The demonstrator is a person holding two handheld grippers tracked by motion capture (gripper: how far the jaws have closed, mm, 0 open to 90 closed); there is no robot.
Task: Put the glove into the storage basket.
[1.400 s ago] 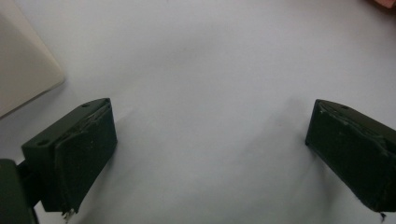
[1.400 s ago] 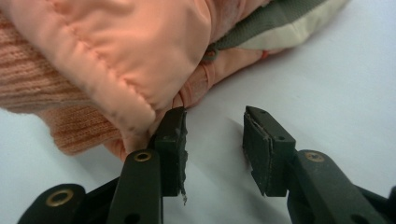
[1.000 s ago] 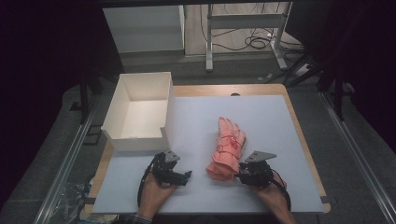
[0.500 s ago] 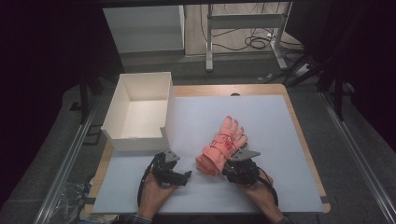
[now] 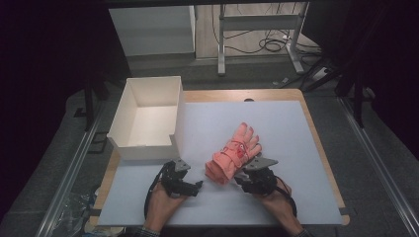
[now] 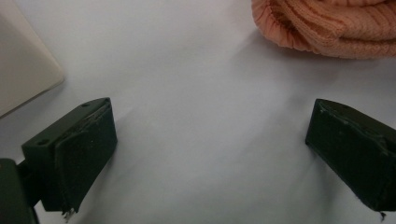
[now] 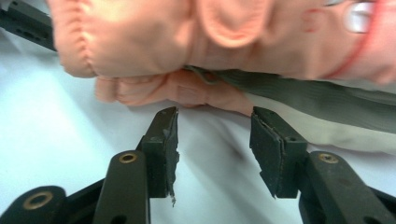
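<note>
A pair of salmon-pink knitted gloves [image 5: 234, 153] lies slantwise on the white mat [image 5: 281, 123], fingers far right, cuff near left. My right gripper [image 5: 248, 173] sits against their near side. In the right gripper view its jaws have just been opening and stand open [image 7: 215, 116], with nothing between the pads and the gloves [image 7: 187, 42] just beyond the tips. My left gripper [image 5: 185, 174] rests on the mat left of the cuff, wide open [image 6: 210, 121] over bare mat. The cuff [image 6: 336, 23] shows at the upper right of the left gripper view.
An open white box [image 5: 143, 150] stands at the left edge of the table, and its corner [image 6: 23, 70] is close to my left gripper. The mat lies on a wooden table [image 5: 316, 128]. Desk legs and cables stand on the floor behind it.
The gloves have swung from lying straight to slanting, with the cuff moving left. My right gripper has shifted a little left with them. The left gripper has stayed put.
</note>
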